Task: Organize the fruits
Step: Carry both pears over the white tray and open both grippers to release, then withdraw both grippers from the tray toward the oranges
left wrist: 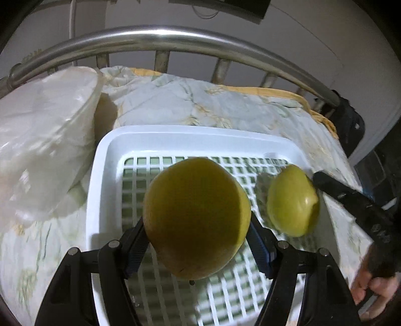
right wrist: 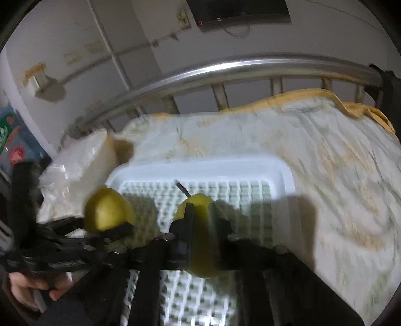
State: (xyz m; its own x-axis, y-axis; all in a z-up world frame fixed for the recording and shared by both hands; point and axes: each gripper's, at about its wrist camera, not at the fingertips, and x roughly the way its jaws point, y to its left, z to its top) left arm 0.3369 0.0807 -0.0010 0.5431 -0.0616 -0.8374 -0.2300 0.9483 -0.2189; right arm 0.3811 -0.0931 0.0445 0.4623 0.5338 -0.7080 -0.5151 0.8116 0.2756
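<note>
A bed carries a pale bedspread (left wrist: 225,105) printed with faint green and yellowish leaf shapes and edged in a yellow-orange border along its far side, and a curved metal rail (left wrist: 155,40) on short upright bars runs behind it. At the far left of the bedspread, close under the rail, lies a crumpled translucent white plastic bag (left wrist: 45,140). Beyond the rail stands a stained, greyish wall (right wrist: 140,37) crossed by thin white conduit lines, with a dark box (right wrist: 238,12) mounted high on it and a colourful printed package (right wrist: 12,140) at the left edge.
</note>
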